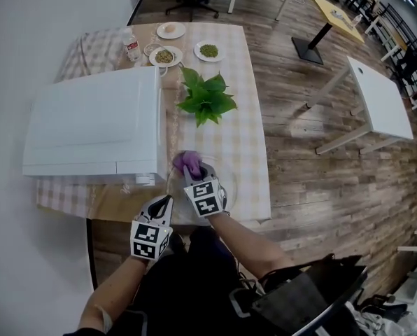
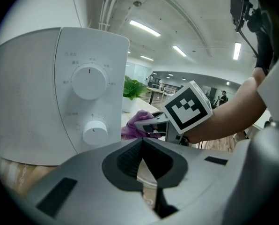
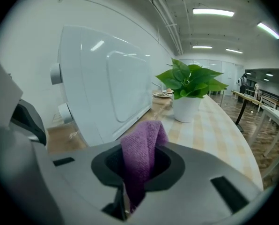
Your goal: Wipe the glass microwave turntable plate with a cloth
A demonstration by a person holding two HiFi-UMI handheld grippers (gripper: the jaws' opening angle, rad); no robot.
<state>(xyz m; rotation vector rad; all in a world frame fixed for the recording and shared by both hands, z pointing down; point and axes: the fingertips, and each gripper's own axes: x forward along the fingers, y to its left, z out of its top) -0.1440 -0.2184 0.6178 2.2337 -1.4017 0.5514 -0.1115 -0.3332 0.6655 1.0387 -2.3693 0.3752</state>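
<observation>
The glass turntable plate (image 1: 227,186) is clear and hard to make out, held over the table's near edge in front of the microwave. My left gripper (image 1: 168,200) is shut on its left rim; a sliver of glass (image 2: 148,176) shows between the jaws in the left gripper view. My right gripper (image 1: 192,174) is shut on a purple cloth (image 1: 187,162), which lies against the plate's far part. In the right gripper view the cloth (image 3: 142,161) stands bunched up out of the jaws. The left gripper view shows the right gripper (image 2: 151,124) and the cloth (image 2: 134,128) just ahead.
A white microwave (image 1: 96,124) fills the table's left side, its dials (image 2: 89,82) close to my left gripper. A potted green plant (image 1: 205,98) stands behind the plate. Small dishes of food (image 1: 165,56) and a bottle (image 1: 131,46) sit at the far end. Wooden floor lies to the right.
</observation>
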